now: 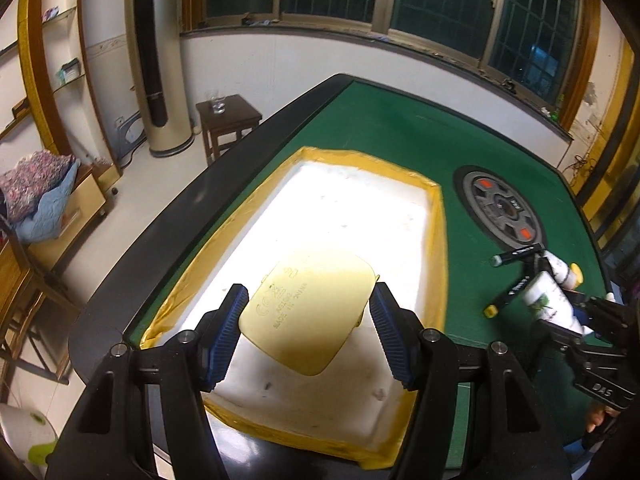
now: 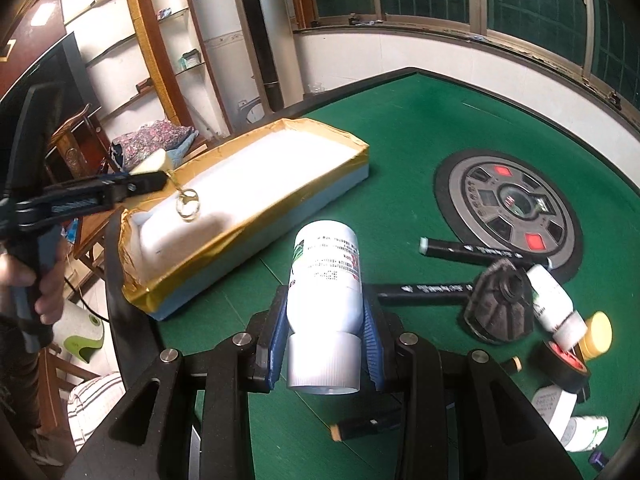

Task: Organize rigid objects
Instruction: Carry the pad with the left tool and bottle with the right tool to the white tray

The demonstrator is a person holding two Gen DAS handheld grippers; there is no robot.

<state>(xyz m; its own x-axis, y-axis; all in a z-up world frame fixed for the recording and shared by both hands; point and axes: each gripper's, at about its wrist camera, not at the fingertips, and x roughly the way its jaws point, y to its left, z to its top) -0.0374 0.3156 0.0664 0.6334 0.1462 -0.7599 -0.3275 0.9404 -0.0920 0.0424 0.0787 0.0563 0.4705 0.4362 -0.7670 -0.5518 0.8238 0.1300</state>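
Observation:
My left gripper (image 1: 306,330) hangs over the white tray with gold-taped rim (image 1: 434,216). A flat cream-yellow plastic tag (image 1: 308,308) with a key ring sits between its blue pads (image 1: 230,332); the left pad touches it and the right pad stands just off its edge. In the right wrist view the left gripper (image 2: 158,180) carries the tag (image 2: 154,164) above the tray (image 2: 256,224), the ring (image 2: 188,204) dangling. My right gripper (image 2: 324,340) is shut on a white bottle (image 2: 326,276) with a silver cap, raised over the green table. It also shows in the left wrist view (image 1: 550,306).
On the green felt table (image 2: 400,152) lie black marker pens (image 2: 424,290), a black ribbed lid (image 2: 500,308), small white bottles (image 2: 554,304), a yellow cap (image 2: 598,334), a tape roll (image 2: 568,364) and a round grey centre panel (image 2: 512,204). The table's black rim (image 1: 224,184) runs left.

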